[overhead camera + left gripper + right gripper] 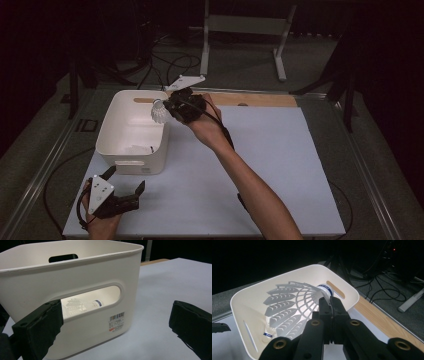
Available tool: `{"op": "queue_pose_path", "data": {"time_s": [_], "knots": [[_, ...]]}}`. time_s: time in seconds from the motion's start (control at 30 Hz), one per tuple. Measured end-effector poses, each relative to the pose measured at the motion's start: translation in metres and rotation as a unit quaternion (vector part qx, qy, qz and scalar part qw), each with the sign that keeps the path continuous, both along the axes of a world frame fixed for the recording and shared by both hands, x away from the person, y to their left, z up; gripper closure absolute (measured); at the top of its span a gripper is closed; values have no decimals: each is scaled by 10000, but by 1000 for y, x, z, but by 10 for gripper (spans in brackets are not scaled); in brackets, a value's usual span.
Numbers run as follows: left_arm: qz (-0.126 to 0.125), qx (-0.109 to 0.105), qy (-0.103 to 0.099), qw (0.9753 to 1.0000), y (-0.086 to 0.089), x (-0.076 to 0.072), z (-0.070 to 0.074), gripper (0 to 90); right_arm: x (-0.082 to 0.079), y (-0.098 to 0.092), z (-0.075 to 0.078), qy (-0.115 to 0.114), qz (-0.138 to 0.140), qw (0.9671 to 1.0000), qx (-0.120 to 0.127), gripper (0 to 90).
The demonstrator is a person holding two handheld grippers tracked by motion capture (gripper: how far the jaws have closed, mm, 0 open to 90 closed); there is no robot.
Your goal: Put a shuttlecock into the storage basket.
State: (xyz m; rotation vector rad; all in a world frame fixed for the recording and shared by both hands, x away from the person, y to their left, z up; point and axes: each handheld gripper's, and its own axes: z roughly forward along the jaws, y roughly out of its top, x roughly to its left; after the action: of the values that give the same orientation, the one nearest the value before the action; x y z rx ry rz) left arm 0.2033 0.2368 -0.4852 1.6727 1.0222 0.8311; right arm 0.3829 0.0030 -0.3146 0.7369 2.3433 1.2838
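Observation:
A white plastic bin (111, 133) with handle slots stands on the left of the white mat. Over its far right rim my right gripper (170, 106) is shut on a white shuttlecock (159, 114); in the right gripper view the jaws pinch the shuttlecock (294, 305) near its cork, skirt hanging above the bin (249, 296). Another shuttlecock (267, 334) lies on the bin floor, also visible through the handle slot as a shuttlecock (82, 305). My left gripper (125, 180) rests open on the mat just in front of the bin (82, 272), nothing between its jaws.
The white mat (270, 165) covers most of the table, with a wooden strip (260, 100) along its far edge. Behind the table are cables (170, 62) on the floor and a white stand (245, 30). The right forearm (250, 190) crosses the mat's middle.

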Motion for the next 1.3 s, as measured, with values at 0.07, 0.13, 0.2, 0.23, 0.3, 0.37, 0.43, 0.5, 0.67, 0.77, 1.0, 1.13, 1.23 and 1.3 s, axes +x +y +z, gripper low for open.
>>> {"op": "queue_pose_path", "data": {"time_s": [0.07, 0.13, 0.2, 0.23, 0.3, 0.37, 0.43, 0.5, 0.67, 0.77, 1.0, 1.13, 1.23, 1.3], "knots": [[2, 1, 0, 10000, 0, 0, 0, 0, 0, 0, 0, -7, 6, 10000, -1, 890], [2, -3, -1, 10000, 0, 0, 0, 0, -1, 3, -1, 16, 4, 10000, -12, 890], [0, -2, -1, 10000, 0, 0, 0, 0, -1, 4, -1, 2, 15, 10000, -12, 890], [0, -2, -1, 10000, 0, 0, 0, 0, -1, 4, -1, -13, 23, 10000, -1, 890], [-4, -2, 0, 10000, 0, 0, 0, 0, -2, 6, -1, -6, 52, 10000, -9, 889], [-1, -4, -1, 10000, 0, 0, 0, 0, -2, 7, -1, -28, 62, 10000, -10, 888], [-2, 2, 0, 10000, 0, 0, 0, 0, -2, 8, -1, -19, 67, 10000, -13, 888], [-4, 1, -2, 10000, -1, 0, 0, 0, -2, 9, -1, -1, 69, 10000, 3, 888], [-1, 1, -6, 10000, 0, 0, 0, 0, -3, 12, 0, -28, 100, 9999, -8, 888], [-2, 5, -1, 10000, 0, 0, 0, 0, -3, 14, 0, -23, 127, 9999, -18, 886], [-11, 9, 1, 10000, 0, 0, 0, 0, -3, 18, 0, -10, 139, 9999, -19, 886], [-11, 14, -3, 10000, 0, 0, 0, 0, -2, 20, 0, 48, 191, 9998, 8, 885], [-5, 8, 6, 10000, 0, 0, 0, 0, -2, 21, 0, 34, 191, 9998, 17, 885], [-7, 7, 6, 10000, 0, 0, 0, 0, -3, 23, 0, 37, 194, 9998, 35, 886]]}}
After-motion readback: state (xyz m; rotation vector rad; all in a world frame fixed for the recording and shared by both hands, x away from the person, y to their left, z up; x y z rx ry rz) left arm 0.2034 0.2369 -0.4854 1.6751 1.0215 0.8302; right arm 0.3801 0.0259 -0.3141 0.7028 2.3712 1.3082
